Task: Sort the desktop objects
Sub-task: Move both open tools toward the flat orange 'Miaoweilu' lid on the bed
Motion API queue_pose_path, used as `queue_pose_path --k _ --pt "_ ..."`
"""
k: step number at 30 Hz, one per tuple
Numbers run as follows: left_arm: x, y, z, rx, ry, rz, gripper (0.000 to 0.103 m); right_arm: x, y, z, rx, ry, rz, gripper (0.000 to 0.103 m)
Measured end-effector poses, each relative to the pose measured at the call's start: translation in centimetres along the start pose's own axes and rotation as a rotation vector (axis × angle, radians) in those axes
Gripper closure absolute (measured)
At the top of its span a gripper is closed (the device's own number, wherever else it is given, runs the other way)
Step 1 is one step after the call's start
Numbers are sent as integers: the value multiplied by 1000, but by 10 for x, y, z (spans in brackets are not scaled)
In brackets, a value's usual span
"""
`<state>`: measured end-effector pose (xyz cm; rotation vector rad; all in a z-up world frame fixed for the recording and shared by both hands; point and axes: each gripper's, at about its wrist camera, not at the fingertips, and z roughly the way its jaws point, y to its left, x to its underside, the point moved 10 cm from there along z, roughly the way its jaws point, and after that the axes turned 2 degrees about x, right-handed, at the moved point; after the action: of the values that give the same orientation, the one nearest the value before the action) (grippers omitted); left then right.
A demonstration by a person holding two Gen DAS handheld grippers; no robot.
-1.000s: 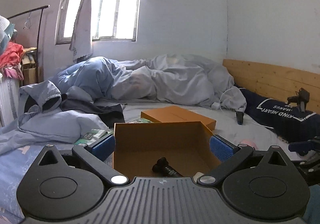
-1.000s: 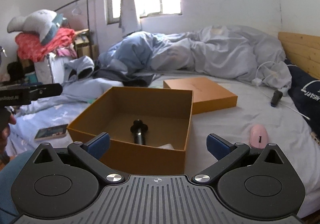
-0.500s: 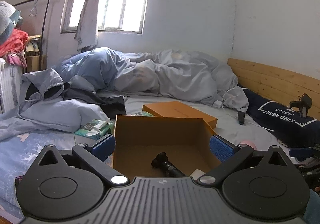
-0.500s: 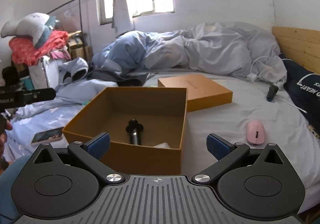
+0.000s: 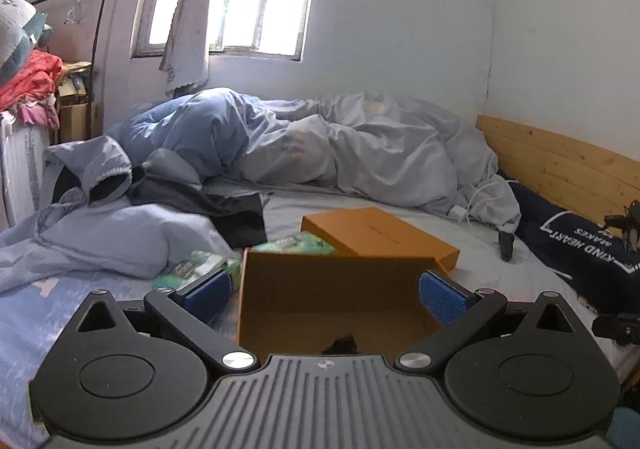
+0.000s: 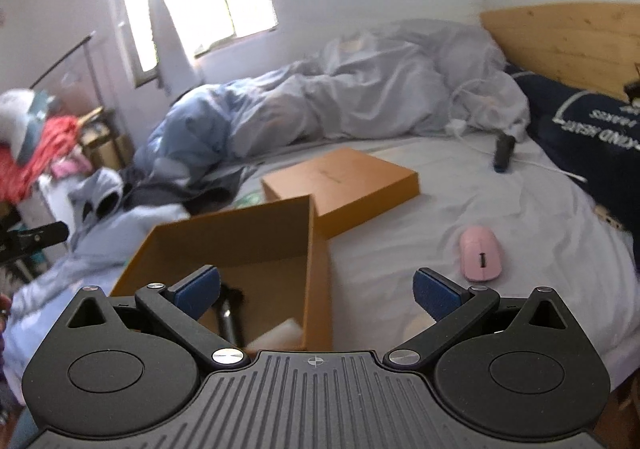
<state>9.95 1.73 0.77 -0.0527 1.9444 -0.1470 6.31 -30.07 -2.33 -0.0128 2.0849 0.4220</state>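
An open orange box (image 5: 336,289) (image 6: 256,245) stands on the bed. A black tool (image 6: 228,313) and a white item (image 6: 276,333) lie inside it; in the left wrist view only the tool's tip (image 5: 340,345) shows. The box's orange lid (image 5: 380,237) (image 6: 340,185) lies behind it. A pink mouse (image 6: 480,253) lies on the sheet to the right. My left gripper (image 5: 324,291) is open and empty, in front of the box. My right gripper (image 6: 316,289) is open and empty, over the box's right wall, left of the mouse.
Green tissue packs (image 5: 196,269) lie left of the box. A black device (image 6: 503,151) with a white cable lies near the navy pillow (image 6: 592,133). Rumpled blue-grey bedding (image 5: 320,145) fills the back. A wooden headboard (image 5: 560,165) stands at the right.
The right gripper has swung right and tilted, so the mouse is now closer. The left gripper has drawn back and tilted up, hiding most of the black tool.
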Motion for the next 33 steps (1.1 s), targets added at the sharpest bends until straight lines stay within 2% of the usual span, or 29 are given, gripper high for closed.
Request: queue_pose_path --k 11,21,28,33 --pt "-36 -16 50 36 -7 57 0 -40 -21 41 -1 -41 110 0" --pt "-59 -23 111 81 9 105 0 -67 -29 99 -33 -32 156 0" --pt "-71 -35 160 119 14 195 0 -88 -30 151 -83 -8 218 0" --pt "-74 -38 208 142 67 208 0 -101 -27 202 -128 39 229 0"
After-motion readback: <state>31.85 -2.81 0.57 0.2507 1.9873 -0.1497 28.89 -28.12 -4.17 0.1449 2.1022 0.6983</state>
